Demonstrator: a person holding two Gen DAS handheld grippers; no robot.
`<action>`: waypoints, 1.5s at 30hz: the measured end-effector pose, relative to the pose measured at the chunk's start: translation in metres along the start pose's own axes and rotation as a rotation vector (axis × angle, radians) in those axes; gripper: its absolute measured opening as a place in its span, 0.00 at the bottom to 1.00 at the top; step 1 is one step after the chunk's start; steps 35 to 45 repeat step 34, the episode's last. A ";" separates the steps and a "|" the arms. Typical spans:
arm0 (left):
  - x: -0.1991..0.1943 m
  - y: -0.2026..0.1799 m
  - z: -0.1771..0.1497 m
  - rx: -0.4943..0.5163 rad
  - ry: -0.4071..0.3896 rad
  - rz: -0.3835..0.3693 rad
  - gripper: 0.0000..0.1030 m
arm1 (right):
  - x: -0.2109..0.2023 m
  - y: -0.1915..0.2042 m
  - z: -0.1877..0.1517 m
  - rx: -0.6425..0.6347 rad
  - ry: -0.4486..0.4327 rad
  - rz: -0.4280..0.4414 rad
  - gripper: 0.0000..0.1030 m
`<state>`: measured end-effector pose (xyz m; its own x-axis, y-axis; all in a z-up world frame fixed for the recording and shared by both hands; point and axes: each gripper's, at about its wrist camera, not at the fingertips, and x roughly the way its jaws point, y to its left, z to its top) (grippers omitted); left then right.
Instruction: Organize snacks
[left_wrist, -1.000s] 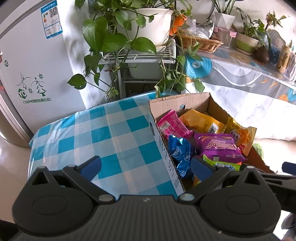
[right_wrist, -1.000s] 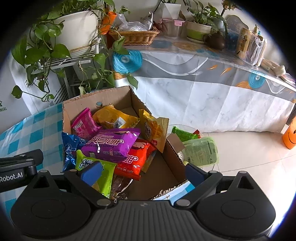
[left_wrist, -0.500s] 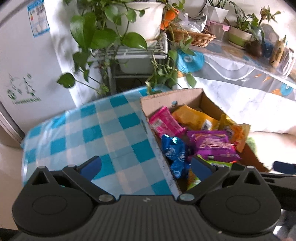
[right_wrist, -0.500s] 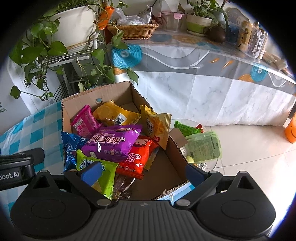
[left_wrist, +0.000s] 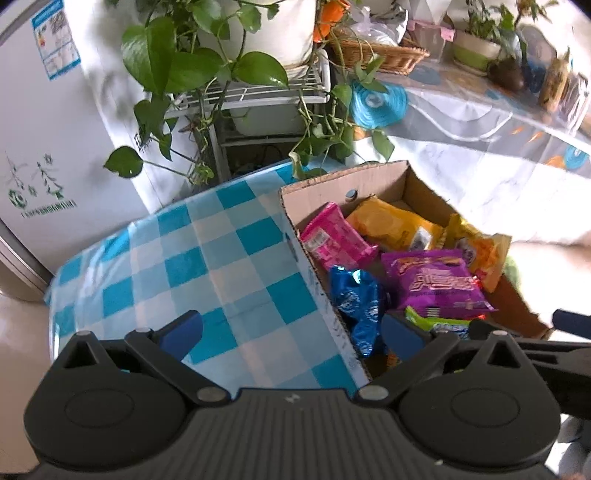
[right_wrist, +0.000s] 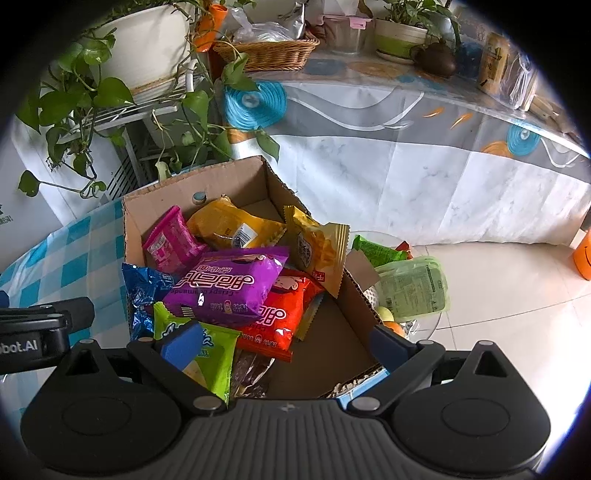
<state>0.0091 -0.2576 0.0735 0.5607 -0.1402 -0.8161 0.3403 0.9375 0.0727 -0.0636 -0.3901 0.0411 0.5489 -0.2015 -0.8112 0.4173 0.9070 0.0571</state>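
An open cardboard box (right_wrist: 159, 192) (left_wrist: 332, 188) stands on the blue checked tablecloth (left_wrist: 207, 258). It holds several snack packs: a purple pack (right_wrist: 229, 284) (left_wrist: 436, 284) on top, a red pack (right_wrist: 280, 314), a green pack (right_wrist: 218, 354), a blue foil pack (right_wrist: 144, 291) (left_wrist: 354, 302), a pink pack (right_wrist: 170, 243) and yellow packs (right_wrist: 232, 229). My right gripper (right_wrist: 288, 343) is open and empty above the box's near end. My left gripper (left_wrist: 291, 332) is open and empty over the box's left wall.
A small glass table (right_wrist: 424, 328) right of the box carries green packs (right_wrist: 413, 288) and fruit. A plant stand with trailing leaves (left_wrist: 229, 85) stands behind the table. A long clothed table (right_wrist: 406, 122) with basket and pots runs behind. A white fridge (left_wrist: 44, 129) is at left.
Both grippers have shifted slightly, so the box sits a little differently in each view. Both stay open and empty. The snacks have not moved.
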 end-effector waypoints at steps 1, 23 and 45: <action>0.000 0.000 0.001 0.006 0.001 -0.002 0.99 | 0.000 0.000 0.000 0.001 0.001 -0.004 0.97; 0.005 0.000 0.004 0.054 0.027 -0.006 0.99 | 0.003 0.003 0.001 -0.020 -0.002 -0.025 0.98; 0.003 0.009 -0.002 0.048 0.024 -0.003 0.99 | 0.004 0.008 0.000 -0.043 0.004 -0.020 0.98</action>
